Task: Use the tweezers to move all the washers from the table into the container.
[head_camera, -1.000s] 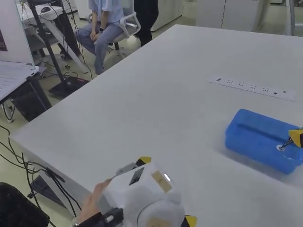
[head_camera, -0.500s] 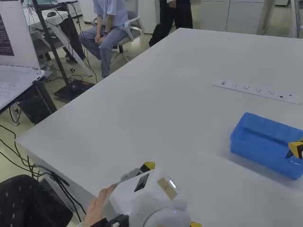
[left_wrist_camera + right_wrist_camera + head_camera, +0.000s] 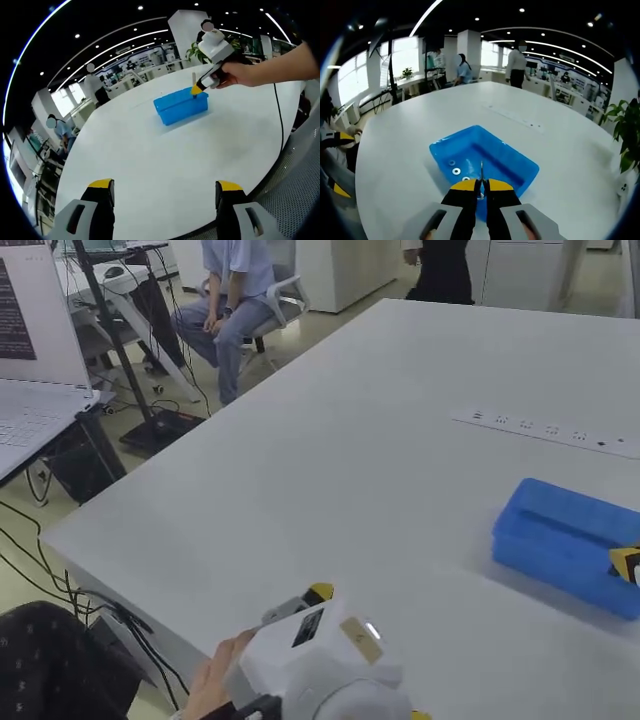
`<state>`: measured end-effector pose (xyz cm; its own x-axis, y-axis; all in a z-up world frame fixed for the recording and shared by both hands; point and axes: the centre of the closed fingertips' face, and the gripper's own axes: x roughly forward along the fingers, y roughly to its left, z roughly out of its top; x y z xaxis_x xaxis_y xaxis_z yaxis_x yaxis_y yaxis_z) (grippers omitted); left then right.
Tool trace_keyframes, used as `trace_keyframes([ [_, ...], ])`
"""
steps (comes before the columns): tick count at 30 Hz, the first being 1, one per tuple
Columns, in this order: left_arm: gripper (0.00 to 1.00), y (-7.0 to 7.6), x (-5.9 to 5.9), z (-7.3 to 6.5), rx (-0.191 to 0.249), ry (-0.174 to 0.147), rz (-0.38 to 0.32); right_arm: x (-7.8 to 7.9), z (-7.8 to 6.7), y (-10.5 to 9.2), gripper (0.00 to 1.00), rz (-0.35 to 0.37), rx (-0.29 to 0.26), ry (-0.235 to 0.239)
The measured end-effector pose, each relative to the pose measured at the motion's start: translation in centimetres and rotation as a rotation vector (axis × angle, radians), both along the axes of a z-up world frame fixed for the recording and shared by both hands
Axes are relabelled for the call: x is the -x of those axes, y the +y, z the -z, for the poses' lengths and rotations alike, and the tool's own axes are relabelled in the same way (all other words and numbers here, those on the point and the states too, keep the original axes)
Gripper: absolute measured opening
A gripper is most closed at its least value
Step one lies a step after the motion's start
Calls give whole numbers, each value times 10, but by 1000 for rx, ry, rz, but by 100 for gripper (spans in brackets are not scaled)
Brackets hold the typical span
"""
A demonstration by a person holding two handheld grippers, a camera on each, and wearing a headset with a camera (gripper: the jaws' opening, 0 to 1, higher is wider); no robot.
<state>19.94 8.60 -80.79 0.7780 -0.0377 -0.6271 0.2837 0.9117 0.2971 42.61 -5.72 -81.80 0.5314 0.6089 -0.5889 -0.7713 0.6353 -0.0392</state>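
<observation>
The blue container [image 3: 560, 535] sits on the right side of the white table [image 3: 330, 470], and the right gripper [image 3: 480, 186] hangs over its near edge. Its jaws are squeezed tight on the thin metal tweezers [image 3: 481, 172], and the tips point down into the container. The right gripper view looks straight into the container, where three small washers [image 3: 456, 171] lie flat on the blue floor, near the tweezer tips. The head view sees the container from the side, and its floor cannot be made out there. The left gripper [image 3: 164, 186] is well apart from the container, low at the near edge of the table. Its two yellow-tipped jaws are spread wide with nothing between them. Its view looks across the table and shows the hand [image 3: 240, 75] that holds the right gripper over the container. A long white power strip [image 3: 545, 428] lies on the far side of the container
</observation>
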Motion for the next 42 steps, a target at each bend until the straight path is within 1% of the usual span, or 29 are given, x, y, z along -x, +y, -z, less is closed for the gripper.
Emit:
trace_keyframes([
  [4, 84, 1, 0, 0, 0, 0, -3, -2, 2, -3, 2, 9, 13, -5],
  [7, 84, 1, 0, -1, 0, -1, -3, -3, 3, -5, 2, 15, 13, 0],
  [11, 84, 1, 0, 0, 0, 1, -3, -1, 3, -5, 3, 7, 19, -8],
  [14, 84, 1, -1, 0, -1, 2, -2, 0, 2, -4, 3, 6, 16, -5],
  [18, 84, 1, 0, 1, -2, 3, -1, -1, 2, -5, 3, 7, 11, -3],
  [21, 84, 1, 0, 1, -2, 3, -2, -1, -2, -6, 3, 15, 1, -3],
  [24, 84, 2, 0, 1, -3, 3, -5, -3, -10, -8, 3, 24, -6, -17],
  [27, 84, 2, 0, 1, -5, 3, -5, -2, -16, -11, 2, 21, 14, -48],
  [29, 84, 2, 0, 1, -7, 6, -5, -3, -17, -12, 2, 21, 14, -33],
  [32, 84, 2, 0, 1, -8, 5, -7, 3, -20, -15, 1, 25, 15, -27],
  [35, 84, 3, 0, 0, -7, 3, -10, 5, -18, -17, 1, 23, 12, -23],
  [37, 84, 2, 0, 0, -6, 2, -10, 6, -15, -21, 1, 19, 36, -24],
  [42, 84, 3, 0, 0, -8, 2, -12, 7, -13, -27, 1, 18, 54, -28],
])
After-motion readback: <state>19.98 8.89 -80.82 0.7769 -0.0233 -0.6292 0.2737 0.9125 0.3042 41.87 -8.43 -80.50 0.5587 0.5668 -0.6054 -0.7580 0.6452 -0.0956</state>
